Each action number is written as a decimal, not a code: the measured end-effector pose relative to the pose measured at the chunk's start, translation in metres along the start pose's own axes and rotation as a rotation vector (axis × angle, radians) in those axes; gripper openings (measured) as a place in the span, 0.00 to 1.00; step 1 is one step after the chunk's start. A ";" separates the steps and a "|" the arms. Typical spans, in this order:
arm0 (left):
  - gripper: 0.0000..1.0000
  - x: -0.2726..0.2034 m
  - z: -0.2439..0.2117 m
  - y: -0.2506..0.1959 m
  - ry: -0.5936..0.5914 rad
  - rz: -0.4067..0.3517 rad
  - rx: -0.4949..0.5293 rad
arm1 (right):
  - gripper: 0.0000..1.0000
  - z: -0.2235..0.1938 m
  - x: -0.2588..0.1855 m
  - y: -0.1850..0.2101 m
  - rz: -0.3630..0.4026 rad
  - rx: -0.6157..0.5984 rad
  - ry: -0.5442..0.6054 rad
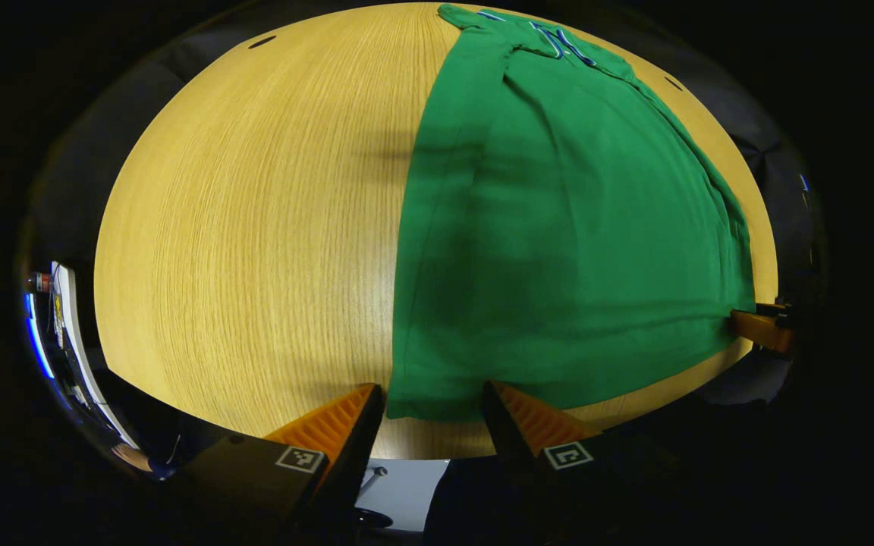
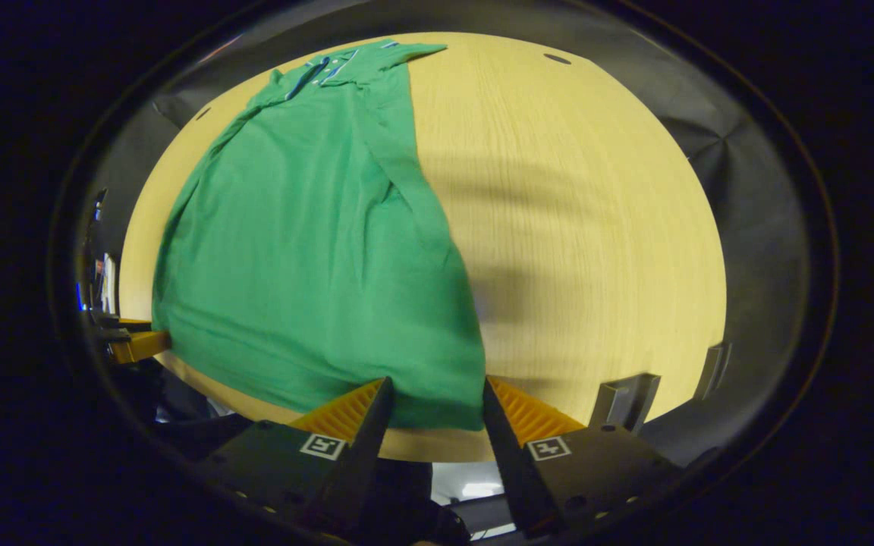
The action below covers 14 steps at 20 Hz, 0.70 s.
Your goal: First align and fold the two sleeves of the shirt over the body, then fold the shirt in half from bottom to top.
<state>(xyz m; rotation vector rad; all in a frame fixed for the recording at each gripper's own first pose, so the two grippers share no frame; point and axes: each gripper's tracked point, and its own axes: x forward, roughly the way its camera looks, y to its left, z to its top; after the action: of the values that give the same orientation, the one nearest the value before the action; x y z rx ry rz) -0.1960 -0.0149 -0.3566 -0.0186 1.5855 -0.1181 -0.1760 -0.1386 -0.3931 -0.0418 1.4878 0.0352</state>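
The green polo shirt (image 1: 573, 250) is lying on the wooden table (image 1: 255, 227). The left gripper (image 1: 432, 406) and the right gripper (image 2: 432, 402) are both standing open, a hem corner between each one's fingers. The right gripper view is showing a grey bracket (image 2: 623, 398) beside its fingers.

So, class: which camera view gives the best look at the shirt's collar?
The right gripper view: the collar sits whole at the far end of the green shirt, its trim clear. In the left gripper view the collar lies at the picture's top edge, squeezed and partly cut off.

Pale wooden table (image 1: 255, 227), grey bracket (image 2: 623, 402) at its edge
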 end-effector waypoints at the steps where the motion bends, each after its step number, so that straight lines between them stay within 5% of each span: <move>1: 0.86 0.001 0.002 -0.002 0.001 -0.003 -0.002 | 0.59 0.000 -0.001 0.002 0.004 -0.004 0.004; 5: 0.51 0.002 0.005 -0.010 0.024 -0.040 0.011 | 0.08 0.000 -0.001 0.011 0.035 -0.002 0.019; 7: 0.15 0.001 0.015 -0.016 -0.004 -0.074 -0.025 | 0.07 -0.005 0.002 0.020 0.049 -0.016 0.029; 8: 0.11 -0.002 0.022 -0.016 -0.016 -0.088 -0.046 | 0.00 -0.001 -0.002 0.017 0.053 -0.028 0.027; 14: 0.07 -0.054 0.053 -0.015 -0.069 -0.160 -0.106 | 0.00 0.016 -0.019 0.023 0.118 0.018 -0.033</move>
<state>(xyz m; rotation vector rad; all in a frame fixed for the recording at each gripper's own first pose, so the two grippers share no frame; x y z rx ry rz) -0.1428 -0.0290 -0.3024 -0.2303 1.5189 -0.1563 -0.1629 -0.1145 -0.3735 0.0610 1.4561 0.1173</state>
